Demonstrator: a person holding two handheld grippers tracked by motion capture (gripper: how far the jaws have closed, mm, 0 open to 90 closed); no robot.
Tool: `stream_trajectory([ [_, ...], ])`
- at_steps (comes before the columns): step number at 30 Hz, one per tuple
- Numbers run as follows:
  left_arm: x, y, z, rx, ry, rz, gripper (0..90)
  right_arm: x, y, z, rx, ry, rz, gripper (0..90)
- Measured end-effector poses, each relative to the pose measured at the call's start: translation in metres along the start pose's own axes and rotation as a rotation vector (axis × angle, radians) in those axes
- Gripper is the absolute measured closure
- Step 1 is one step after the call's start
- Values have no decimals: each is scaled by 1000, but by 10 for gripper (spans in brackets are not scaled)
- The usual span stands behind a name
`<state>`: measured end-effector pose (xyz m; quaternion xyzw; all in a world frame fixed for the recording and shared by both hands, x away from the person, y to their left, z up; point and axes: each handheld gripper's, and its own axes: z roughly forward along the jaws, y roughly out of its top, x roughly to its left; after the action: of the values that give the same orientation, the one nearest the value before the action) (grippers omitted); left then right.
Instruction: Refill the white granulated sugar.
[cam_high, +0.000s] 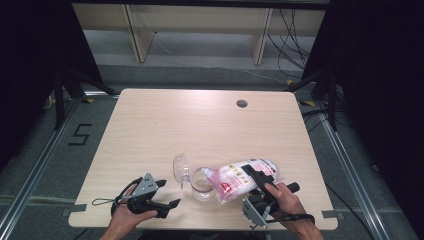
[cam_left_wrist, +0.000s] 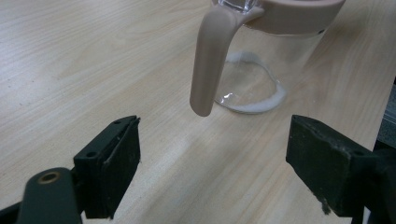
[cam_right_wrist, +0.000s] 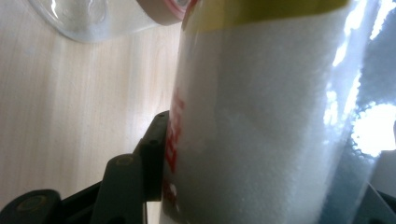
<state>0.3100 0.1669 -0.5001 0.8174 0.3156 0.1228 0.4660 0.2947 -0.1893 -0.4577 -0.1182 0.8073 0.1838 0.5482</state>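
Bag (cam_high: 245, 177) over jar (cam_high: 201, 186), pale wood table (cam_high: 200, 125), prob. grey floor.

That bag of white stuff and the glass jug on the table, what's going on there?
A person is tipping a bag of white granules, clamped in the right gripper, over a clear jug near the table's front edge. A thin ring of white lies in the jug's bottom. The left gripper waits open beside the jug's handle.
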Motion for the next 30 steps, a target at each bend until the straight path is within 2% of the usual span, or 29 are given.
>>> stream_trajectory([
  [1, 0, 0, 0, 5, 3, 3, 174, -5, 1, 1, -21, -18, -95, 499],
  [4, 1, 0, 0, 3, 4, 9, 174, -2, 3, 1, 2, -20, -116, 499],
  [5, 1, 0, 0, 4, -1, 10, 174, -3, 4, 1, -5, -26, -147, 499],
  [8, 0, 0, 0, 1, 3, 1, 174, -1, 4, 2, 4, -7, -114, 500],
  [9, 0, 0, 0, 0, -1, 1, 174, -3, 5, 3, -11, -22, -165, 500],
  [10, 1, 0, -1, 4, -1, 9, 174, -3, 5, 3, -11, -22, -165, 500],
  [11, 1, 0, 0, 3, -1, 9, 174, -1, 6, 1, 24, -15, -148, 500],
  [12, 1, 0, 0, 4, 0, 9, 174, -4, 7, 2, 8, -31, -201, 501],
  [13, 1, 0, 0, 3, -1, 8, 174, -4, 7, 2, 8, -31, -201, 501],
  [14, 1, 0, -1, 4, 4, 10, 174, -6, 7, 1, 18, -35, -236, 501],
  [18, 1, -1, 0, 5, 2, 12, 174, -2, 7, 0, 46, -32, -219, 502],
  [19, 1, -1, 0, 5, 3, 9, 174, -3, 9, -1, 40, -39, -255, 502],
  [20, 1, -1, 0, 6, 3, 9, 174, -3, 9, -1, 40, -39, -255, 502],
  [21, 0, -1, 0, 5, 6, -18, 174, -5, 10, -1, 30, -44, -276, 502],
  [22, 0, -1, 0, 5, 6, -15, 174, -5, 12, -1, 29, -47, -296, 503],
  [23, 0, -1, 0, 5, 6, -15, 174, -4, 12, -1, 46, -44, -296, 503],
  [25, 0, -1, 0, 2, 4, -16, 174, -3, 13, -1, 41, -42, -292, 503],
  [26, 0, -1, 0, 5, 6, -12, 174, -5, 14, -1, 33, -51, -337, 503],
  [27, 0, -1, 0, 4, 6, -11, 174, -2, 14, -2, 55, -42, -302, 504],
  [30, -1, -1, -1, 3, 10, -11, 174, -6, 17, 0, 36, -56, -369, 505],
])
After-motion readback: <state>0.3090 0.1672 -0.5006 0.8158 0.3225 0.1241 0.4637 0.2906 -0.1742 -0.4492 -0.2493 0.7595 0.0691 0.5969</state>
